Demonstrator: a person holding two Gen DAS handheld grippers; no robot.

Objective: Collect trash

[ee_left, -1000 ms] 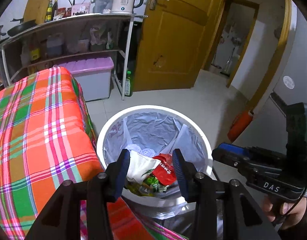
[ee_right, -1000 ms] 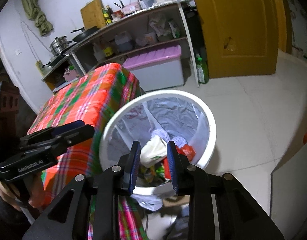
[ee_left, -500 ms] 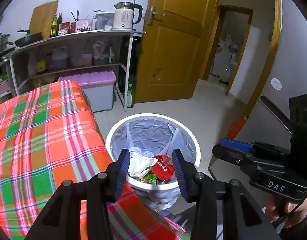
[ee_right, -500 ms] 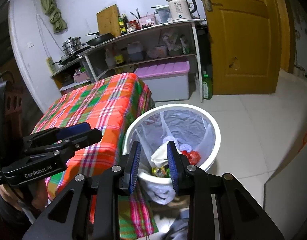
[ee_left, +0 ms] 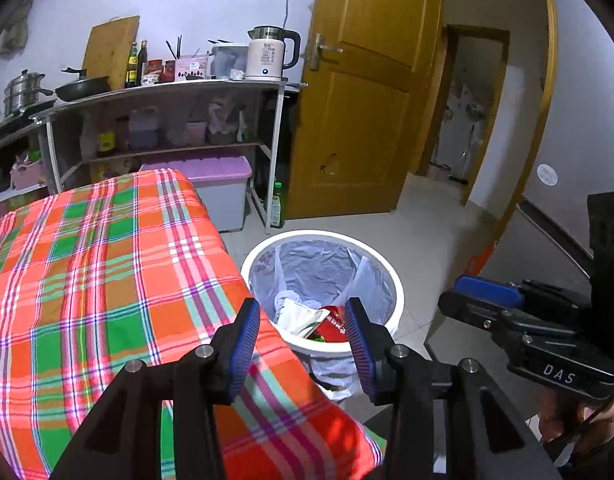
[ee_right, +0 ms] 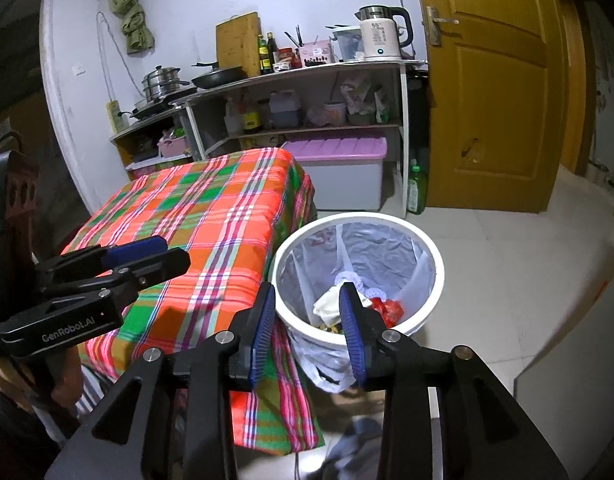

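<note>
Hovering released and empty, left tongs [ee_left: 303,336] and right tongs [ee_right: 309,330] face the white bin [ee_left: 395,300] right of the plaid tabletop [ee_left: 107,272]; trash [ee_left: 303,316] lies inside. Collection looks finished; next probably tying the liner [ee_left: 319,264].

A plaid cloth [ee_left: 107,280] covers the desk [ee_right: 211,216]. Beside it, a white bin [ee_left: 391,320] holding trash [ee_left: 307,318] stands on the tiled floor [ee_left: 435,232].

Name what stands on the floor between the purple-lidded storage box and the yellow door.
A green bottle stands there, beside the shelf's white leg; the right wrist view shows it best.
</note>
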